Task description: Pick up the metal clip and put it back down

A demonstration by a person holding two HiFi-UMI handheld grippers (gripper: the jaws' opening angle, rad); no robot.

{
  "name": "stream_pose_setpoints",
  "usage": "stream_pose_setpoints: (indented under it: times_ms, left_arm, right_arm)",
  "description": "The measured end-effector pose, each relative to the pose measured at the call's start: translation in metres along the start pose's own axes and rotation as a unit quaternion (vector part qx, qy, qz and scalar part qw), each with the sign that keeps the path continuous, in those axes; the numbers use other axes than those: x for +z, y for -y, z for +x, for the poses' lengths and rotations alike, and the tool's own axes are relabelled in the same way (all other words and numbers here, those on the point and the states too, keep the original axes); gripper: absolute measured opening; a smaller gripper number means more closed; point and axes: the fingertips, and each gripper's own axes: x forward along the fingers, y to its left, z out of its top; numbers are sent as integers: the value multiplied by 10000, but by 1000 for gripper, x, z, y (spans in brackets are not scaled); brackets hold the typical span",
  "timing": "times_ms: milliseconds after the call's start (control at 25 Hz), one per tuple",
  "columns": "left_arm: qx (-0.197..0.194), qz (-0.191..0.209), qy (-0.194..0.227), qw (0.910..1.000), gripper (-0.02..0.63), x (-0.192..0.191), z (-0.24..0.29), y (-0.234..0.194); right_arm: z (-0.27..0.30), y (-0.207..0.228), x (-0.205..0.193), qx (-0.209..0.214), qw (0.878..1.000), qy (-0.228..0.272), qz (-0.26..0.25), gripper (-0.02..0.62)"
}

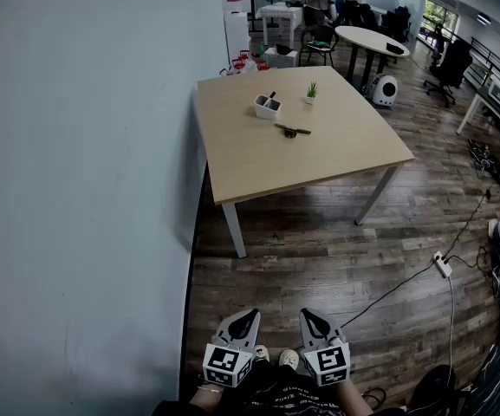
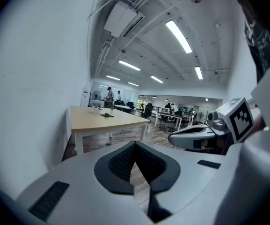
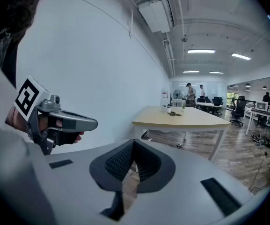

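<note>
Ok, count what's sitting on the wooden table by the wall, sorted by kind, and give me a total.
White holder, with something dark standing in it: 1
Potted plant: 1
Metal clip: 1
Total: 3
</note>
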Motion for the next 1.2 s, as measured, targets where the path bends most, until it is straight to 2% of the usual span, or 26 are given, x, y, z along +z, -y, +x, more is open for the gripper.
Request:
stream_pose_setpoints:
  times_ms: [440, 680, 720, 760, 840, 880, 960, 1200]
  left_arm:
    - [63, 60, 62, 9999, 9, 5, 3, -2]
    - [-13, -92, 167, 9998, 11, 9, 3, -3]
    - [-55, -133, 187, 9997, 13, 9, 4, -4]
    - [-105, -157, 207, 9996, 47, 9, 4, -4]
    - [-194, -143, 232, 9994, 237, 10, 5, -5]
    - [-228, -119, 232, 9994, 244, 11, 6, -6]
    - [-315, -84, 219, 9992, 246, 13, 7, -9]
    - [-502, -46, 192, 9985, 249, 18, 2, -20]
  right_arm:
    - [2, 10, 6, -81, 9998, 22, -165, 12]
    - [2, 21, 12, -275, 9995, 135, 19, 17]
    - [3, 21, 12, -263, 9995, 142, 70, 27]
    - [4, 20, 12, -226, 9996, 147, 113, 87]
    - [7, 18, 14, -152, 9997, 157, 148, 221]
    - [9, 18, 14, -130, 9997, 147, 152, 259]
    - [12, 18, 13, -135, 9997, 97, 173, 281]
    - [22, 11, 23, -252, 9996, -19, 107, 288]
